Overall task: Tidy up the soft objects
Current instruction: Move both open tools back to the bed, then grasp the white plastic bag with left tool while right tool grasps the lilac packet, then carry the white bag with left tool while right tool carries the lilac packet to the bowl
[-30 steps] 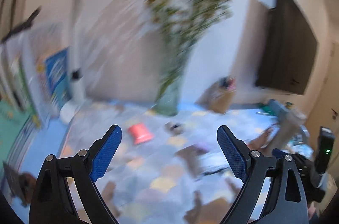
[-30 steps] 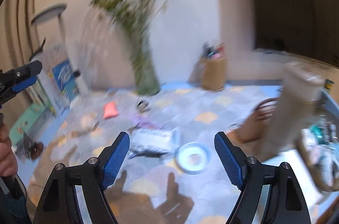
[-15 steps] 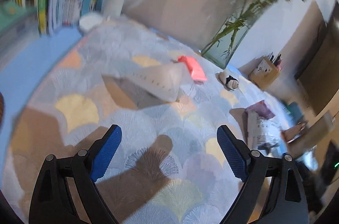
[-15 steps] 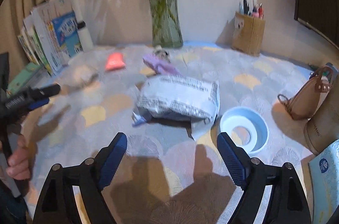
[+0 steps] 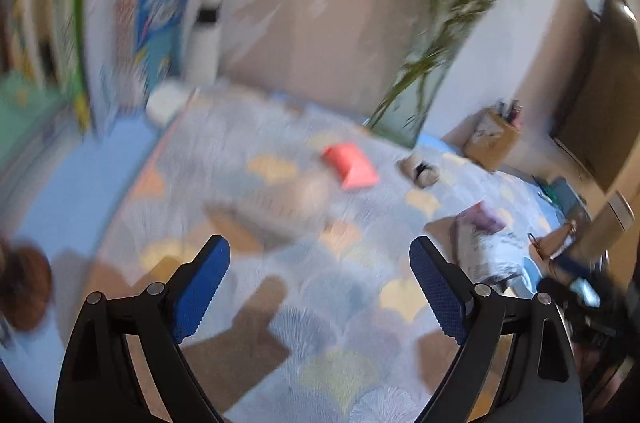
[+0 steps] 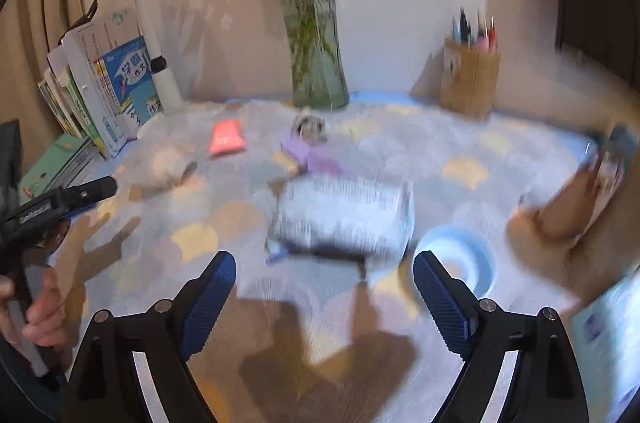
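Soft things lie scattered on the patterned cloth [image 6: 472, 151], none gathered yet. A crinkled silver packet [image 6: 344, 219] sits mid-table, just ahead of the right gripper [image 6: 324, 295]. At its 11 o'clock, touching or nearly so, a purple pouch [image 6: 312, 155]; further on, a small plush toy [image 6: 308, 127] before the glass vase [image 6: 316, 63]. At 10 o'clock, well apart, a pink pouch [image 6: 226, 139] and a beige soft lump [image 6: 168, 163], too blurred to identify.

Right jaws are opening, nothing between them. Left gripper [image 5: 320, 287] stands spread wide and empty over bare cloth, the pink pouch at its 12 o'clock.

Step, as I judge: approach, before any first pick. Next move likely calls for lowering the right gripper around the packet and closing gently. A pale blue ring [image 6: 460, 263] lies just beside the packet at 3 o'clock; avoid snagging it.
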### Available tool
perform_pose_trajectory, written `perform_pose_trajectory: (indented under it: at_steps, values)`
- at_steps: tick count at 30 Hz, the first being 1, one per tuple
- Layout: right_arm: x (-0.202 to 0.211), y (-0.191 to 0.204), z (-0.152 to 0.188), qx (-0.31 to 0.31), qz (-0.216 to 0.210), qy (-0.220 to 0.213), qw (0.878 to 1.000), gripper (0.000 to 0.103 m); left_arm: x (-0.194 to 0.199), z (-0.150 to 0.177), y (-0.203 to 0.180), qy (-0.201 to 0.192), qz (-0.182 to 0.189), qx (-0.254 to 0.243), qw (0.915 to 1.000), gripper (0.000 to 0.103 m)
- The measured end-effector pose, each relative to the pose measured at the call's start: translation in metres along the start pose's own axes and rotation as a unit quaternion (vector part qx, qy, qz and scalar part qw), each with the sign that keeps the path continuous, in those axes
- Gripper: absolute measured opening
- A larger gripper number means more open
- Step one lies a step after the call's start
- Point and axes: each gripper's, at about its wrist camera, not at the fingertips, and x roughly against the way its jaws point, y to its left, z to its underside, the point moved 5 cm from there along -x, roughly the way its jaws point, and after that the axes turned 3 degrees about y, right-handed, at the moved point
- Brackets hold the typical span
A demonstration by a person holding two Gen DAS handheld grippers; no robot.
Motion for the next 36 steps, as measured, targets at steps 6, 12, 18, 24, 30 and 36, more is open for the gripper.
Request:
perform_pose_trajectory:
  at_steps: [6,12,18,24,30,36]
  values:
    - [-0.024,0.014,-0.038,0.047,-0.005,0.015,0.999,0.096,-0.043,-0.032,-0.013,0.044,-0.036,-0.122,0.991,0.096]
    - [-0.085,0.017,-0.049,0.07,0.003,0.075,0.995,0.085,-0.103,-0.022,0.001,0.095,-0.066,-0.134,0.9842,0.093]
    - [-0.11,0.007,-0.048,0.047,-0.006,0.098,0.994,0.049,-0.122,-0.016,0.006,0.112,-0.031,-0.095,0.9887,0.064]
    - [-0.107,0.007,-0.05,0.04,-0.007,0.075,0.996,0.033,-0.117,-0.015,-0.001,0.097,-0.033,-0.115,0.9881,0.042]
    - [-0.09,0.002,-0.059,0.006,-0.053,0.031,0.998,0.019,-0.1,-0.022,-0.011,0.065,-0.013,-0.109,0.9918,0.041]
    - [-0.048,-0.012,-0.07,-0.045,-0.088,-0.022,0.995,0.019,-0.068,-0.032,-0.044,0.024,0.014,-0.126,0.9916,0.04]
